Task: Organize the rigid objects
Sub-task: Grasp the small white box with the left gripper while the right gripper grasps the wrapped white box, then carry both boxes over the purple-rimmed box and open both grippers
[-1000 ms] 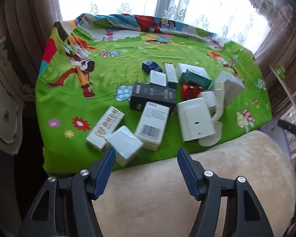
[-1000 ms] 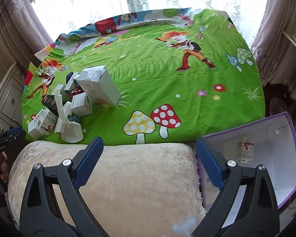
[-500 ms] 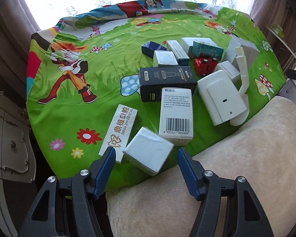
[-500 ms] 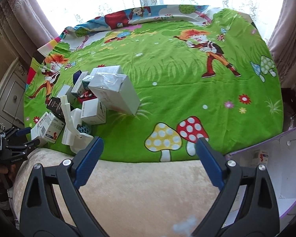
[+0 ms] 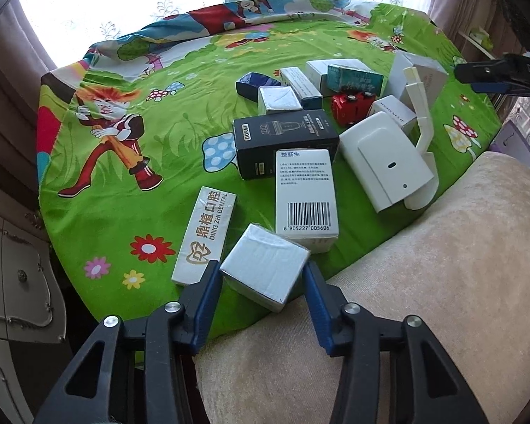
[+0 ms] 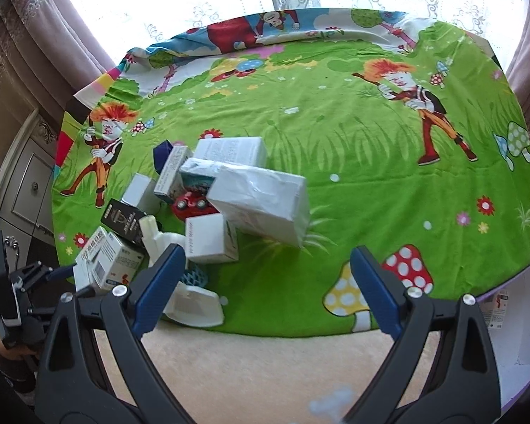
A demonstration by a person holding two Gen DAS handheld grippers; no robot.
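At lower centre of the left wrist view: small white box [image 5: 265, 271] between closing left gripper [image 5: 259, 284] jaws, corner-on, pads touching; right gripper [image 6: 265, 282] wide, empty.

Bright backlit window glare, fisheye-warped edges

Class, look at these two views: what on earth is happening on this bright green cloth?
A person is sorting a clutter of small boxes on the green cartoon cloth. The left gripper is closing its fingers around a small white box at the cloth's near edge. The right gripper hangs open, holding nothing, near a larger white box.
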